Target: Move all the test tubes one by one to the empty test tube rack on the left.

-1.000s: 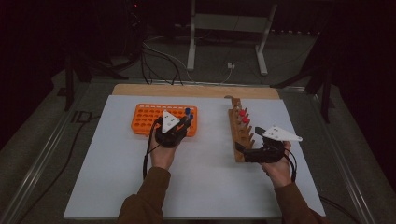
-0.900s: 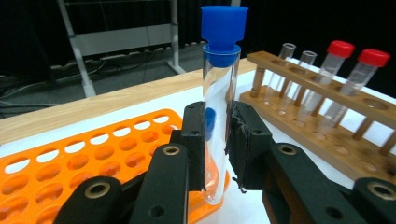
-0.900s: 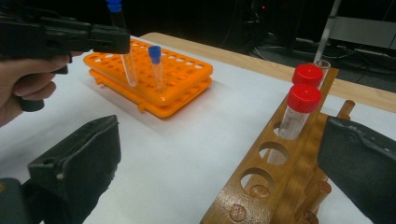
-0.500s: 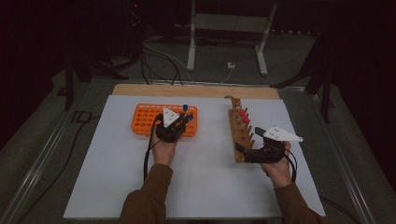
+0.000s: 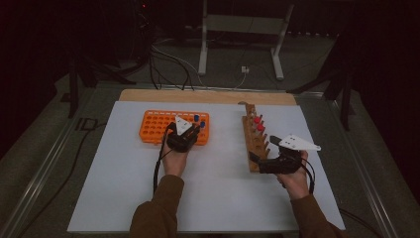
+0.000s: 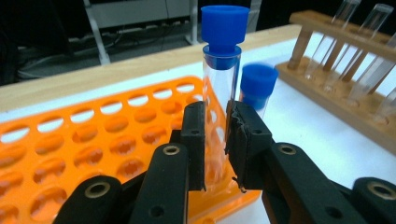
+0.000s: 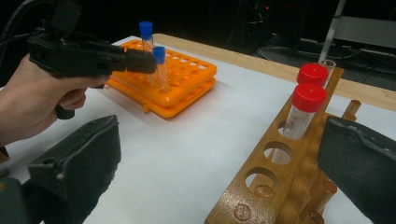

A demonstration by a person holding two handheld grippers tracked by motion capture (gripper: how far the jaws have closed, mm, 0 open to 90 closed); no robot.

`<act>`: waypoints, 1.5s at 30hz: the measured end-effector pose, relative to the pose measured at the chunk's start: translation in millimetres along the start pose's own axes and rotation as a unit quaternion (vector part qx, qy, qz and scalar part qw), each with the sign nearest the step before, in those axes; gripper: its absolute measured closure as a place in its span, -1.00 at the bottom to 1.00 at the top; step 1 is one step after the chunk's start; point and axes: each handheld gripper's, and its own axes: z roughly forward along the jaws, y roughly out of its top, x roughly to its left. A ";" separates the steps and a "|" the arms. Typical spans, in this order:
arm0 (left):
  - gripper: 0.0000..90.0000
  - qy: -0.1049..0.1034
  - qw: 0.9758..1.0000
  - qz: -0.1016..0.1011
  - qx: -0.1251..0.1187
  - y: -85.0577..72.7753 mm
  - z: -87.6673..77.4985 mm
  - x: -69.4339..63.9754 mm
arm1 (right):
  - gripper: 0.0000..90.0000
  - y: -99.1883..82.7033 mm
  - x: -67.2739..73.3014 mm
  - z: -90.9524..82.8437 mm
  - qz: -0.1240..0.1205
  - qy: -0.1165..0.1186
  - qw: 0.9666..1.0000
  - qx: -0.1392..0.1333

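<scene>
- High view: the left hand-held gripper (image 5: 190,133) sits at the near right corner of the orange rack (image 5: 157,125), on the white tabletop (image 5: 124,188). The blue-capped tube (image 5: 196,119) it holds is mostly hidden under the gripper body, with little more than its cap visible. Bare tabletop lies open in front of the rack and between it and the wooden rack (image 5: 253,144).
- High view: the right hand-held gripper (image 5: 257,161) rests at the near end of the wooden rack; whether it touches the wood is hard to tell.
- Left gripper view: its jaws are clamped on the clear glass of the blue-capped tube (image 6: 220,79). The tube stands upright, long axis vertical, cap up, above the rack's near corner holes. A second blue-capped tube (image 6: 257,91) stands just behind it, partly blocked.
- Right gripper view: the jaws stand wide apart on either side of the wooden rack's (image 7: 275,177) near end, with nothing gripped. Two red-capped tubes (image 7: 306,105) stand upright farther along.
</scene>
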 end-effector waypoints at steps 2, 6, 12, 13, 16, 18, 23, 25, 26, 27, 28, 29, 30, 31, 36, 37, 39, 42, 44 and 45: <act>0.72 0.001 1.000 0.004 0.009 -3.1 1.8 0.0 | -1.00 -0.1 0.4 0.2 0.000 0.000 1.000 0.001; 0.72 0.002 1.000 0.005 0.016 -5.5 2.6 0.5 | -1.00 -0.3 0.9 0.7 0.000 0.002 1.000 0.001; 0.73 0.003 0.999 0.015 0.037 -9.3 6.3 -1.4 | -1.00 -0.4 2.6 1.6 -0.003 0.003 1.000 0.002; 0.73 0.003 0.999 0.014 0.038 -10.2 6.5 -1.2 | -1.00 -0.5 2.8 1.7 -0.004 0.003 1.000 0.002; 0.72 0.000 0.999 0.009 0.037 -10.4 6.1 0.0 | -1.00 -0.5 2.8 1.7 -0.003 0.003 1.000 0.002; 0.72 -0.002 0.999 0.005 0.038 -10.4 5.7 0.8 | -1.00 -0.6 2.7 2.0 -0.004 0.004 1.000 0.002; 0.45 -0.008 0.999 -0.006 0.036 -10.1 3.7 1.4 | -1.00 -0.5 2.6 1.5 -0.003 0.004 1.000 0.001; 0.36 -0.013 0.999 -0.009 0.032 -9.5 1.8 1.8 | -1.00 -0.5 2.4 1.4 -0.003 0.004 1.000 0.001; 0.31 -0.015 0.999 -0.012 0.031 -8.9 0.4 2.2 | -1.00 -0.5 2.5 1.4 -0.003 0.004 1.000 0.001; 0.27 -0.016 0.999 -0.015 0.027 -8.5 -1.2 2.6 | -1.00 -0.5 2.6 1.4 -0.003 0.004 1.000 0.001; 0.21 -0.017 0.999 -0.021 0.023 -8.1 -2.8 3.4 | -1.00 -0.4 2.9 1.5 -0.003 0.004 1.000 0.001; 0.13 -0.016 0.999 -0.026 0.021 -7.8 -4.5 4.1 | -1.00 -0.4 2.9 1.7 -0.003 0.004 1.000 0.002; 0.05 -0.014 0.999 -0.029 0.019 -7.7 -6.1 4.7 | -1.00 -0.3 3.0 1.8 -0.003 0.004 1.000 0.002; -0.04 -0.012 0.999 -0.030 0.017 -7.5 -7.8 5.3 | -1.00 -0.3 2.9 2.0 -0.004 0.004 1.000 0.002; -0.43 -0.006 0.999 -0.040 0.006 -5.9 -17.3 6.5 | -1.00 -0.2 3.1 1.9 -0.003 0.004 1.000 0.002; -0.49 -0.005 0.999 -0.045 0.000 -5.6 -19.4 6.6 | -1.00 -0.1 3.1 2.0 -0.004 0.004 1.000 0.002; -0.64 -0.010 0.998 -0.054 -0.006 -5.0 -23.9 7.2 | -1.00 0.1 3.4 2.1 -0.004 0.004 1.000 0.002; -0.89 -0.014 0.998 -0.053 -0.006 -3.3 -30.2 6.9 | -1.00 1.1 3.1 2.3 -0.006 0.003 1.000 0.001; -0.99 -0.011 0.998 -0.054 -0.009 -1.6 -35.8 6.5 | -1.00 2.2 2.7 2.3 -0.007 0.002 1.000 -0.001; -0.99 -0.010 0.999 -0.052 -0.013 -0.6 -39.0 6.3 | -1.00 3.0 2.2 2.2 -0.007 0.001 1.000 -0.001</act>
